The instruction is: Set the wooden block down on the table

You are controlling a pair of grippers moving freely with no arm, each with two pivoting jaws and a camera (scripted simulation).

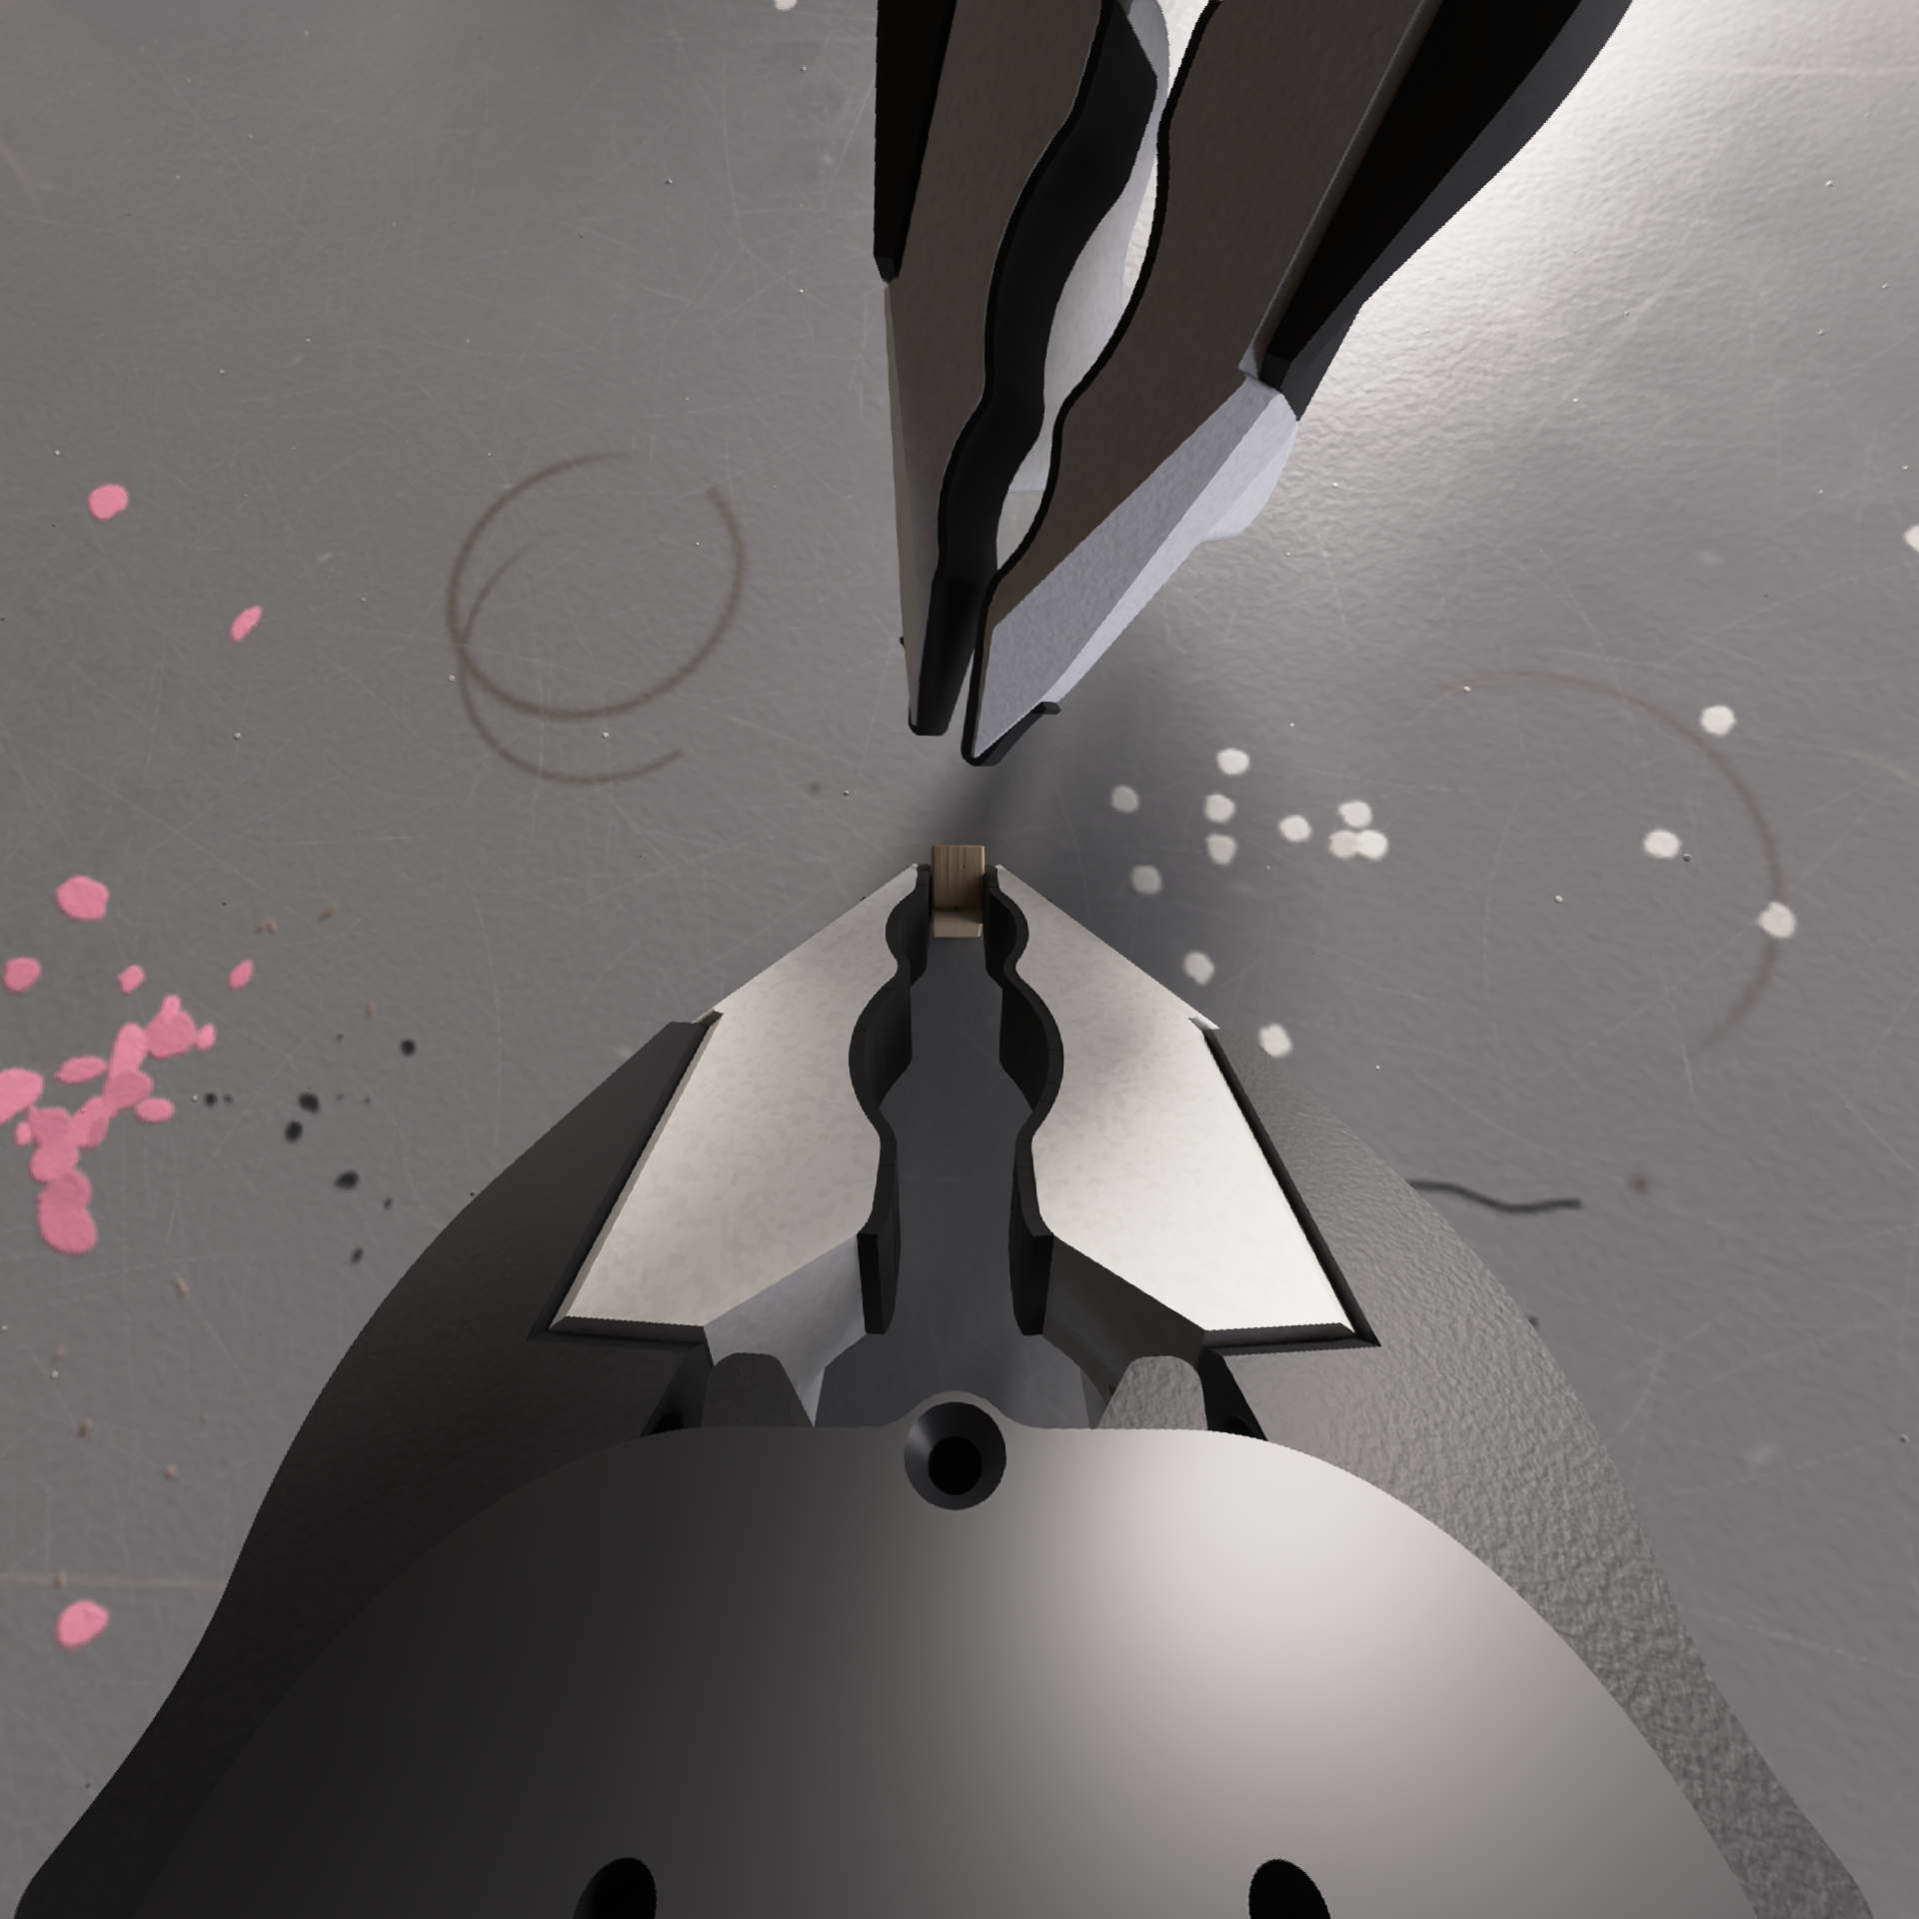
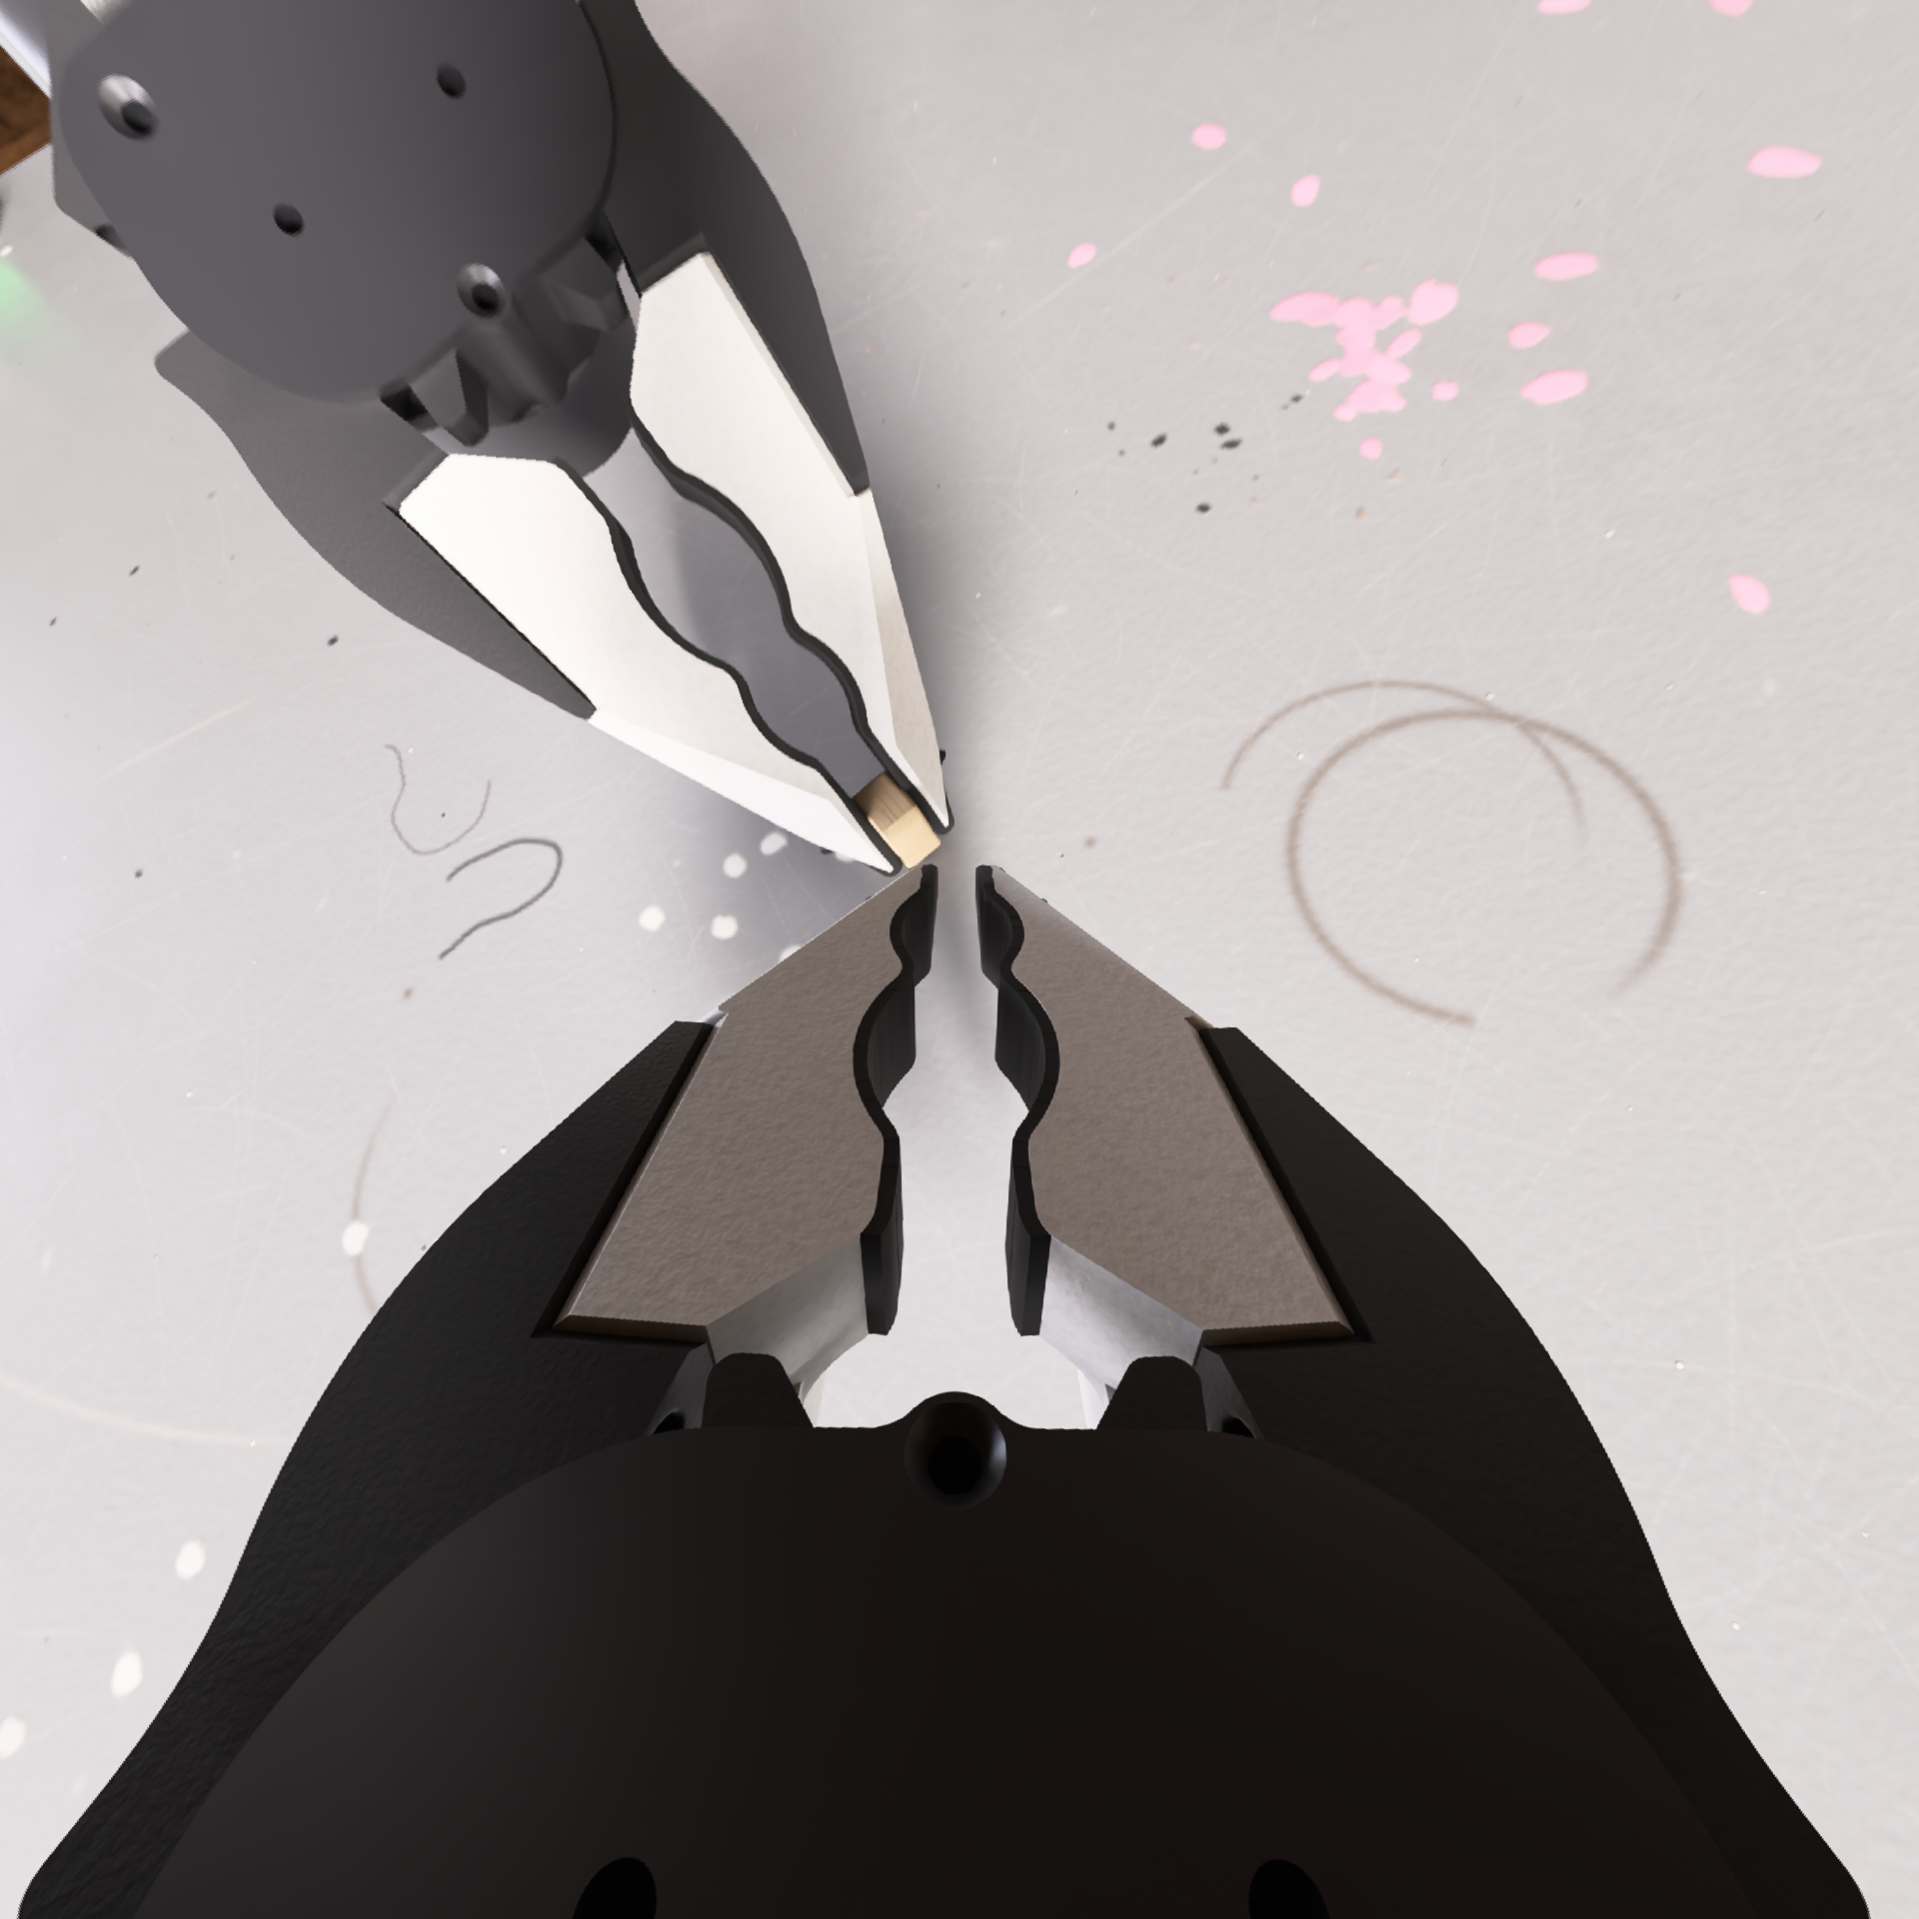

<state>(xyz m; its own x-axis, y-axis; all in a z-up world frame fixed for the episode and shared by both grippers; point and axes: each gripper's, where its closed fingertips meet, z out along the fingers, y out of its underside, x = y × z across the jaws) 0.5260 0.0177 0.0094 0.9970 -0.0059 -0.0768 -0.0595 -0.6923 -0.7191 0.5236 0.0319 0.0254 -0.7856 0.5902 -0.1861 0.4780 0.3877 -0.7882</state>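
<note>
A small wooden block (image 1: 957, 870) sits between the fingertips of my left gripper (image 1: 957, 885), which is shut on it just above the grey table (image 1: 363, 260). In the right wrist view the block (image 2: 901, 826) shows at the tip of the left gripper (image 2: 912, 843), which comes in from the upper left. My right gripper (image 2: 956, 881) is empty, with its jaws a narrow gap apart, its tips close to the block but apart from it. In the left wrist view the right gripper (image 1: 953, 735) points down from the top, facing the left one.
The table carries pink paint splashes (image 1: 93, 1101), white specks (image 1: 1298, 831), black dots and brown ring marks (image 1: 592, 623). The same rings (image 2: 1475, 841) and pink splashes (image 2: 1371, 353) show in the right wrist view. A brown edge (image 2: 16, 104) shows at the far upper left.
</note>
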